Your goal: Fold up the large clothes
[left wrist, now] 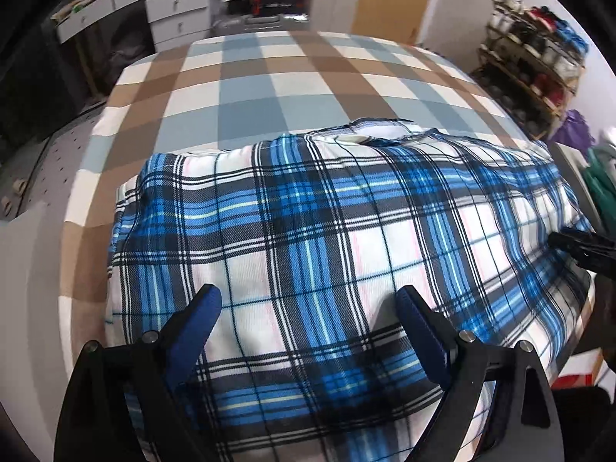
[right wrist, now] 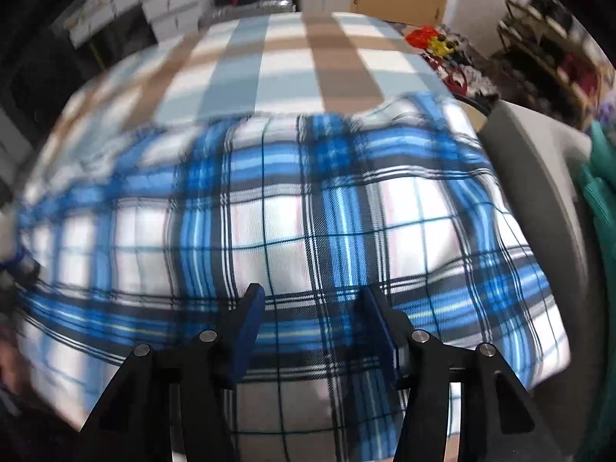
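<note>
A blue, white and black plaid shirt (left wrist: 327, 238) lies folded into a broad rectangle on the near part of the checked surface (left wrist: 261, 88), its collar at the far edge. My left gripper (left wrist: 308, 300) is open above the shirt's near left part, holding nothing. My right gripper (right wrist: 313, 300) is open over the shirt (right wrist: 288, 223) at its near right part, holding nothing. The right gripper's black tip shows at the right edge of the left wrist view (left wrist: 577, 248). The right wrist view is blurred by motion.
The brown, blue and white checked cover (right wrist: 292, 61) reaches far beyond the shirt. A white drawer unit (left wrist: 169, 11) stands at the back left, a shelf of shoes (left wrist: 539, 46) at the right. A grey bin (right wrist: 539, 177) and green cloth (right wrist: 600, 200) sit to the right.
</note>
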Demonstrator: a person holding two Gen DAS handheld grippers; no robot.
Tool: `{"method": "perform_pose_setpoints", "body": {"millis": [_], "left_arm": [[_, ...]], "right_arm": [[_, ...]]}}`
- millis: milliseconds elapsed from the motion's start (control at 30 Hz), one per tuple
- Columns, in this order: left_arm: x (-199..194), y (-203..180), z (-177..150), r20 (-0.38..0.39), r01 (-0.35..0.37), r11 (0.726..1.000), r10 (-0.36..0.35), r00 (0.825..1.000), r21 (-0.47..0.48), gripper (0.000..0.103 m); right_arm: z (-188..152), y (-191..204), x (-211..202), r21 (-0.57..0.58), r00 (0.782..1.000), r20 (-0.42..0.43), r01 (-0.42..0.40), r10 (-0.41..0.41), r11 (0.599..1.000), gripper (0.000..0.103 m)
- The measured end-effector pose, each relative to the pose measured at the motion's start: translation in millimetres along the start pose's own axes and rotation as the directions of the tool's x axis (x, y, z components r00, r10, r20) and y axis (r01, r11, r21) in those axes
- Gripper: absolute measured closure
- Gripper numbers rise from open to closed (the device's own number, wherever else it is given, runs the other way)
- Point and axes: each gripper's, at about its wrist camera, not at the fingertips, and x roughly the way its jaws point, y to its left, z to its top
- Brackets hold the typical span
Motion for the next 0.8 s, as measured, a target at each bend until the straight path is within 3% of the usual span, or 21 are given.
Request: {"method": "perform_pose_setpoints", "body": {"millis": [67, 133, 200, 267, 300, 400, 500, 567, 633, 700, 767, 800], "left_arm": [[-4.4, -0.8, -1.4, 0.016, 0.001, 1.000, -0.001, 1.000, 0.018, 0.014], [-18.7, -1.5, -3.6, 0.035, 0.039, 0.999, -0.039, 0.999, -0.018, 0.014], [-31.8, -5.7, -5.7, 0.053, 0.089, 0.994, -0.085, 0.995, -0.067, 0.014], [-46.7, -24.9, -6.4, 0.074, 0.185, 0.980, -0.180, 0.981, -0.078, 0.014], [-50.9, -36.6, -5.8, 0.080, 0.202, 0.978, -0.197, 0.977, -0.058, 0.014], [-52.1, -84.4, -3.4, 0.079, 0.181, 0.983, -0.183, 0.980, 0.033, 0.013], [-26.0, -124.9, -1.4, -0.029, 0.184, 0.977, -0.182, 0.983, 0.103, 0.013], [-11.2, -147.0, -1.8, -0.055, 0.140, 0.980, -0.133, 0.990, 0.140, 0.013], [4.0, -163.9, -1.6, -0.025, 0.081, 0.978, -0.078, 0.997, 0.194, 0.013], [24.8, -175.1, -2.8, -0.081, 0.002, 0.967, 0.020, 0.997, 0.255, 0.009], [26.0, -173.9, -0.5, -0.077, -0.020, 0.977, 0.037, 0.996, 0.212, 0.009], [27.3, -173.0, 1.7, -0.097, -0.020, 0.981, 0.039, 0.994, 0.193, 0.009]], "right_arm": [[-0.4, 1.7, -5.7, -0.005, 1.000, 0.012, 0.008, -0.008, 1.000, 0.049], [-9.8, -14.4, -31.6, 0.075, 0.995, 0.074, -0.072, 0.067, 0.995, 0.052], [-30.5, -39.5, -65.0, 0.155, 0.971, 0.186, -0.182, 0.152, 0.971, 0.041], [-60.0, -71.5, -94.7, 0.252, 0.946, 0.277, -0.240, 0.168, 0.937, 0.027], [-71.7, -83.9, -101.1, 0.293, 0.938, 0.301, -0.263, 0.173, 0.919, 0.024], [-100.2, -113.3, -102.6, 0.396, 0.930, 0.307, -0.316, 0.199, 0.863, 0.024], [-110.1, -126.3, -76.5, 0.463, 0.936, 0.236, -0.345, 0.261, 0.817, 0.024], [-115.2, -133.7, -60.9, 0.529, 0.910, 0.221, -0.415, 0.352, 0.740, 0.024], [-116.8, -142.3, -51.1, 0.583, 0.869, 0.258, -0.488, 0.422, 0.649, 0.024], [-112.0, -145.5, -38.5, 0.622, 0.843, 0.264, -0.520, 0.468, 0.586, 0.024], [-108.1, -150.0, -30.7, 0.659, 0.821, 0.299, -0.547, 0.486, 0.517, 0.024], [-107.3, -152.6, -29.7, 0.669, 0.820, 0.303, -0.546, 0.485, 0.504, 0.024]]}}
